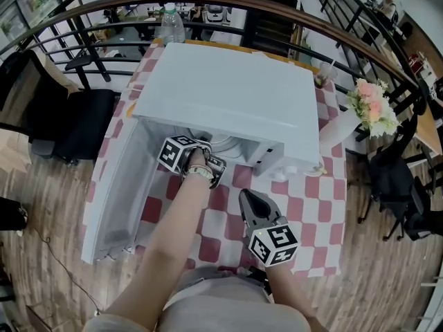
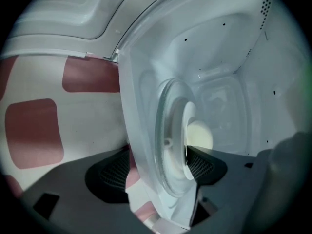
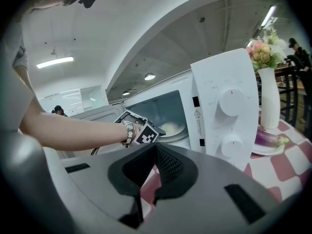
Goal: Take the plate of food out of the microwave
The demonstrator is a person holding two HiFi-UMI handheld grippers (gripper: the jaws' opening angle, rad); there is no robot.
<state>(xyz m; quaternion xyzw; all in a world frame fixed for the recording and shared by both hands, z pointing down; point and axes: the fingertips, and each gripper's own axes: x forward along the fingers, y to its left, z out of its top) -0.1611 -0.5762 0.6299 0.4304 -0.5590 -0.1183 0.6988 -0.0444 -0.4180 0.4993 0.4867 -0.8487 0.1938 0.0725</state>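
Note:
A white microwave [image 1: 228, 88] stands on the checkered table with its door [image 1: 114, 178] swung open to the left. Inside, a white plate [image 2: 188, 145] holding pale round food [image 2: 201, 135] rests on the glass turntable [image 2: 168, 140]. My left gripper [image 1: 202, 159] is at the cavity mouth, rolled on its side with its jaws wide open. In the left gripper view [image 2: 158, 168] one pad sits by the plate's rim and the other is outside the microwave's front sill, neither pressing. My right gripper [image 1: 248, 198] is shut and empty, hovering over the table in front of the control panel [image 3: 229, 101].
A vase of flowers [image 1: 374, 106] stands right of the microwave, with a purple eggplant on a small plate [image 3: 267, 139] beside it. A water bottle [image 1: 172, 23] is behind the microwave. Black chairs [image 1: 83, 123] and a railing surround the table.

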